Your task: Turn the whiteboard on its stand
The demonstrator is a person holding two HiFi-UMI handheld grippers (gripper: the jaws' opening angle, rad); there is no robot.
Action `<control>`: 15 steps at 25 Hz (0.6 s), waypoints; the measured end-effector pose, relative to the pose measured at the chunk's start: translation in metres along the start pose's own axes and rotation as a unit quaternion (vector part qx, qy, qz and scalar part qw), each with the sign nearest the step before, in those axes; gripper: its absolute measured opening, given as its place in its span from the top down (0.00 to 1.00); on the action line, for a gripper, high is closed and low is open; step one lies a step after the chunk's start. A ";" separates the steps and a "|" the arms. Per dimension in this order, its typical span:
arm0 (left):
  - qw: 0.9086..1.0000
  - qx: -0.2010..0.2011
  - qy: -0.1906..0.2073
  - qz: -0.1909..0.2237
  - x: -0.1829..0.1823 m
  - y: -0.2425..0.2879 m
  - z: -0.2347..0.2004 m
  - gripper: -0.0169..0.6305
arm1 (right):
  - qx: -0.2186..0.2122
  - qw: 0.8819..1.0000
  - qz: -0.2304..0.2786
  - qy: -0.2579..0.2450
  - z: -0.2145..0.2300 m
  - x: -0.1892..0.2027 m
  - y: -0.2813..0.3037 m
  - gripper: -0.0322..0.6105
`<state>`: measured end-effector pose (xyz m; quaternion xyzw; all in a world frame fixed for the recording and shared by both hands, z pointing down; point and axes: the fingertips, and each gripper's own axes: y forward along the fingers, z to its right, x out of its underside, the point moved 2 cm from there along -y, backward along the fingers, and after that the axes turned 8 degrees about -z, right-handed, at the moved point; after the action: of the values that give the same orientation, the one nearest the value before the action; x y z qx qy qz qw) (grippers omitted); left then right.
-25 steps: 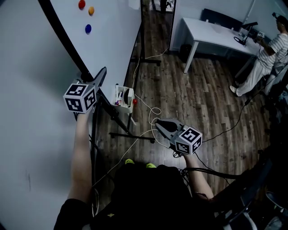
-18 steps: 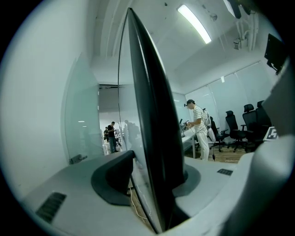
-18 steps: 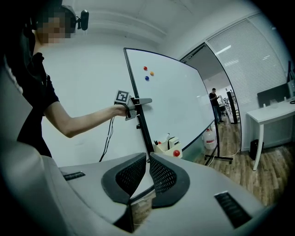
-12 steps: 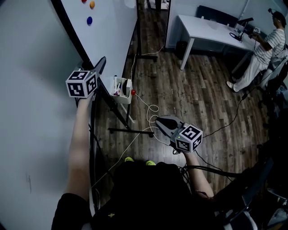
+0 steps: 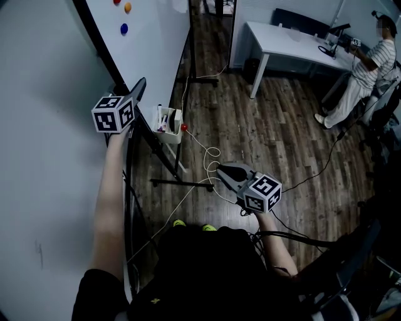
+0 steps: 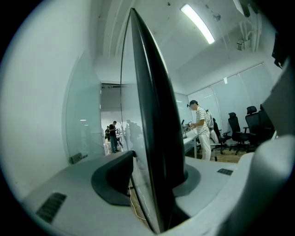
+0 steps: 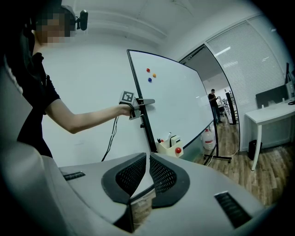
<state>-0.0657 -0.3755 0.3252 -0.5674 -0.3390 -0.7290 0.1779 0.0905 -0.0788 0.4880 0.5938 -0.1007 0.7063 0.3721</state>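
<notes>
The left gripper, up at 10 o'clock in the head view, is clamped on the black edge frame of the whiteboard; in its own view that dark edge fills the space between the jaws, with a pad against the white face. The right gripper, at 5 o'clock near the middle, hangs free over the wooden floor with its jaws drawn together on nothing. Each marker cube bears black-and-white square patterns. The whiteboard stands tilted on its black stand, running from 10 to 12 o'clock, its top cut off by the picture's edge. On it sit a blue magnet, an orange magnet and a red magnet that is half cropped. At the board's lower edge hangs a cream box of pens, any print too small to read, with a red ball just beside it. A white cable loops across the floor. A white table stands at 1 o'clock, and a person in a striped shirt at 2 o'clock, partly cut off.
</notes>
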 end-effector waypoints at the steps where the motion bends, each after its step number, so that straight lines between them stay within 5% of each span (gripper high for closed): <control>1: 1.000 0.000 -0.003 0.000 0.001 0.001 -0.001 0.72 | 0.000 1.000 0.000 0.000 0.000 0.001 0.000 0.91; 15: 1.000 0.000 0.001 -0.027 0.009 0.005 -0.002 0.72 | -0.023 1.000 0.000 -0.009 0.003 0.001 0.001 0.91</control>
<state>-0.0666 -0.3791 0.3344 -0.5577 -0.3539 -0.7340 0.1583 0.0917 -0.0810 0.4896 0.5915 -0.1203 0.6981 0.3851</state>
